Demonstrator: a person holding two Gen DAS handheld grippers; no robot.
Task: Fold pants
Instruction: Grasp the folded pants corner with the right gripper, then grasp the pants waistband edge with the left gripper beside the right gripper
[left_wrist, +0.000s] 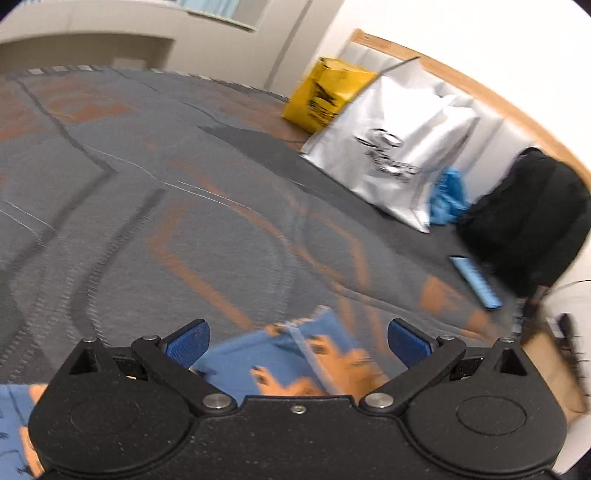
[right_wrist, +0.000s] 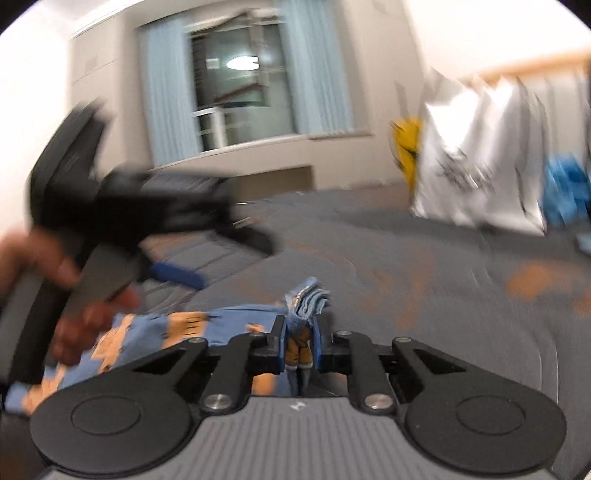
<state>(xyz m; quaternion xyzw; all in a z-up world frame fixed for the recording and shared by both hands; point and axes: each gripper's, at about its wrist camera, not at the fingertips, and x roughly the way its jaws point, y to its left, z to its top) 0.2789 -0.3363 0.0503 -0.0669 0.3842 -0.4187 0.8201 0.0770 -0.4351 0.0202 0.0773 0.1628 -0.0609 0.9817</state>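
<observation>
The pants (left_wrist: 295, 354) are small, light blue with an orange animal print, and lie on a grey and orange patterned bedspread (left_wrist: 184, 206). My left gripper (left_wrist: 298, 338) is open, its blue pads wide apart just above the pants, holding nothing. My right gripper (right_wrist: 300, 339) is shut on a bunched edge of the pants (right_wrist: 306, 295); the rest of the cloth (right_wrist: 166, 328) trails left. The left gripper (right_wrist: 177, 275) also shows in the right wrist view, held in a hand at the left, blurred.
A white bag (left_wrist: 391, 147), a yellow bag (left_wrist: 325, 96), blue cloth (left_wrist: 447, 195) and a black backpack (left_wrist: 528, 218) stand along the headboard. A blue comb (left_wrist: 476, 282) lies on the bedspread. A window with curtains (right_wrist: 240, 81) is behind.
</observation>
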